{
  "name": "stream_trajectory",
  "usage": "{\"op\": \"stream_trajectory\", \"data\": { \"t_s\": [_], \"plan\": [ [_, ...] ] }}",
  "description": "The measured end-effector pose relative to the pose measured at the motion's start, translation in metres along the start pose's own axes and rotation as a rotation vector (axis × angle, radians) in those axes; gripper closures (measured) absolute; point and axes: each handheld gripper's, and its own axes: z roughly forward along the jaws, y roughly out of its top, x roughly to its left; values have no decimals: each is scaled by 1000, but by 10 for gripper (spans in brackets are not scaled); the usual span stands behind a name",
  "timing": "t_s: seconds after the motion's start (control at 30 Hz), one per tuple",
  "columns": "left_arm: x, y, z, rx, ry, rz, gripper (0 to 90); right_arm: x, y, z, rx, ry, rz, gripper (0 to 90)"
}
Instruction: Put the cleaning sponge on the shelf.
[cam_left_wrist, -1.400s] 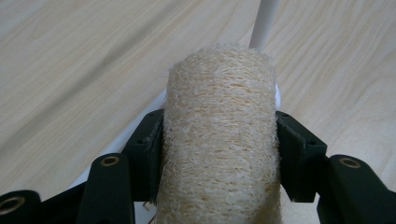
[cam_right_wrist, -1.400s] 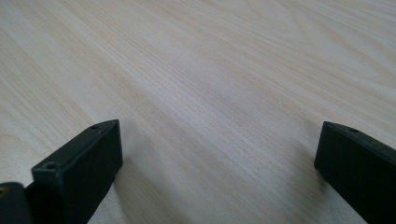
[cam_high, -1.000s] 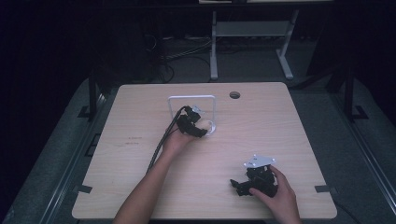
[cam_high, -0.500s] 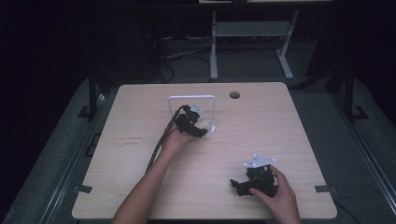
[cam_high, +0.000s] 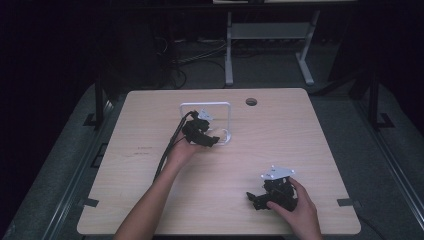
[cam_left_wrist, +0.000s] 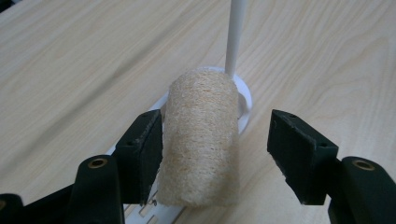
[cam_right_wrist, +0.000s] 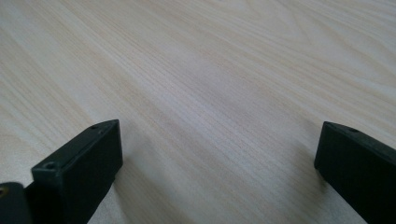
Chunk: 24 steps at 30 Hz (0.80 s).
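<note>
A beige loofah-like sponge roll (cam_left_wrist: 201, 140) stands on end between the jaws of my left gripper (cam_left_wrist: 215, 123). The left jaw lies against the sponge and the right jaw stands clear of it. These jaws have just been closing and the gripper is still open. Behind the sponge a thin white rod (cam_left_wrist: 233, 32) rises from a round white foot. In the high view my left gripper (cam_high: 212, 140) is at the front of a white wire frame (cam_high: 229, 117) on the table. My right gripper (cam_high: 251, 198) rests near the front right, and its jaws (cam_right_wrist: 219, 135) are open over bare wood.
The light wooden table (cam_high: 300, 135) has a round cable hole (cam_high: 251, 102) near its far edge. A black cable (cam_high: 167, 150) trails from the left gripper along the forearm. A metal stand (cam_high: 270, 35) sits on the dark floor beyond the table.
The left gripper has shifted slightly at the white frame. The right hand and its gripper have kept still.
</note>
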Motion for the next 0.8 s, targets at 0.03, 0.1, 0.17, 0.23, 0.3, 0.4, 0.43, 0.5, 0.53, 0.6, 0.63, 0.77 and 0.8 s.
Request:
{"op": "stream_trajectory", "data": {
  "t_s": [0.03,0.1,0.17,0.23,0.3,0.4,0.43,0.5,0.53,0.6,0.63,0.77,0.8],
  "plan": [
    [0,0,0,0,0,0,381,0,0,0,0,0,0,6],
    [-1,-1,-7,-10,-11,-2,418,0,0,0,-1,3,6,5],
    [-2,-1,-12,-21,-16,4,457,0,0,0,-1,1,0,6],
    [-5,-2,-17,-38,-38,-1,531,0,0,0,0,-2,-2,5],
    [-7,-4,-20,-46,-71,-8,625,0,0,0,2,-1,3,6],
    [-11,-6,-23,-42,-108,-11,753,0,0,0,3,-1,4,6],
    [-12,-7,-23,-40,-117,-12,797,0,0,0,2,-1,1,6],
    [-13,-9,-23,-35,-139,-17,883,0,0,0,2,0,3,6],
    [-13,-9,-23,-35,-139,-17,898,1,0,0,2,2,8,6],
    [-15,-12,-22,-24,-155,-20,899,0,0,0,-1,1,1,6],
    [-15,-12,-22,-24,-155,-20,900,0,0,0,0,1,3,5],
    [-19,-22,-17,-2,-181,-14,900,0,0,0,1,-2,-2,6],
    [-19,-22,-17,-2,-181,-14,899,0,0,0,1,-2,-2,6]
  ]
}}
